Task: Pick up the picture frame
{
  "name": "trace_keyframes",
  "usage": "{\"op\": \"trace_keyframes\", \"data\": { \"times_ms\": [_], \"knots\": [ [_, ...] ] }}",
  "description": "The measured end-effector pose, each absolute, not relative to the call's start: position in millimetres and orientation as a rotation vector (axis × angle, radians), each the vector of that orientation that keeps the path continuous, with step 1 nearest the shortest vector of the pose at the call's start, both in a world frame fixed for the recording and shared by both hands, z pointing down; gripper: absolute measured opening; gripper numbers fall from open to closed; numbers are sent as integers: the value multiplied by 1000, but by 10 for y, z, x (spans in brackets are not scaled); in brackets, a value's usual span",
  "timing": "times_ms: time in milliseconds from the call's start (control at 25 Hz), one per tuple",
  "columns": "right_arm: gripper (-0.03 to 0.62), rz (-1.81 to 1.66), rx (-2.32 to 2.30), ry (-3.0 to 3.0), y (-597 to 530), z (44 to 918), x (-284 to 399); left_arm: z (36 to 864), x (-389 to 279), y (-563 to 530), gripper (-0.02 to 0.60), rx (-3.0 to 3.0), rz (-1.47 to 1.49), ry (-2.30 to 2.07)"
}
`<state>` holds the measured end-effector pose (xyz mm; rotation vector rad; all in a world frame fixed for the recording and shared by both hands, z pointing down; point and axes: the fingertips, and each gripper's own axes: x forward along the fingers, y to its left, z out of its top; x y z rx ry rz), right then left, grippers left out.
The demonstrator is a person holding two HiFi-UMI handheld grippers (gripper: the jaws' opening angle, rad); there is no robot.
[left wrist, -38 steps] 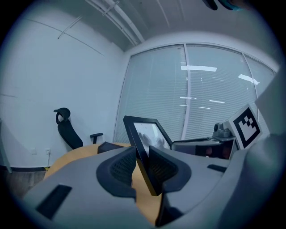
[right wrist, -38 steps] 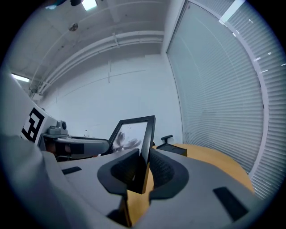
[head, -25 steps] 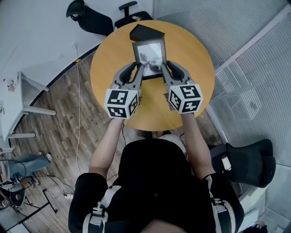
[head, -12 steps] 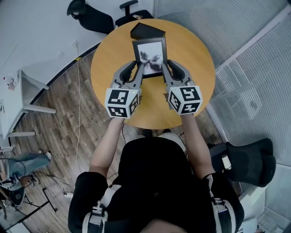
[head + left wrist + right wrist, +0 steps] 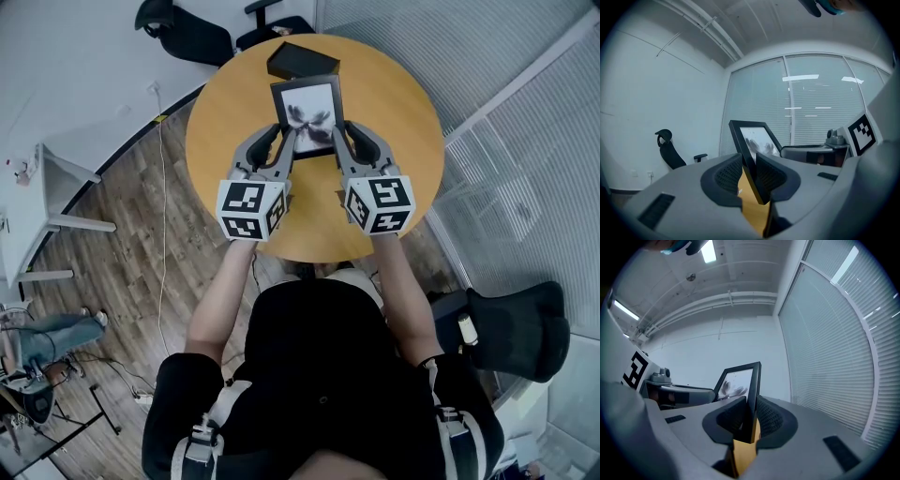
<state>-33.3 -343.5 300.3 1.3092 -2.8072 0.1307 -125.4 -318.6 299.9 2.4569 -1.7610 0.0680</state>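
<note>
The picture frame [image 5: 309, 114] is black with a pale, dark-blotched picture. It is held upright above the round wooden table [image 5: 394, 122], between my two grippers. My left gripper [image 5: 286, 141] is shut on the frame's left edge near the bottom, and my right gripper [image 5: 339, 137] is shut on its right edge. In the left gripper view the picture frame [image 5: 752, 140] rises edge-on out of the left gripper [image 5: 749, 176], its ribbed pads pressed on both sides. The right gripper view shows the same: the picture frame [image 5: 740, 383] clamped in the right gripper [image 5: 751, 420].
A black box [image 5: 298, 61] lies on the table just beyond the frame. Office chairs stand at the far side [image 5: 183, 33] and at the right [image 5: 516, 333]. A white desk [image 5: 37, 187] is at the left, and blinds cover the glass wall on the right.
Only the head view has shifted slightly. Both grippers keep the same hold on the frame.
</note>
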Motion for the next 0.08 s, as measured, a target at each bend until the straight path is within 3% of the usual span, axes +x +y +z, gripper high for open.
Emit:
{"op": "trace_keyframes", "data": {
  "times_ms": [80],
  "knots": [
    [86, 125, 1317, -2804, -3441, 3005, -335, 3014, -1249, -3193, 98, 2456, 68, -1759]
  ]
}}
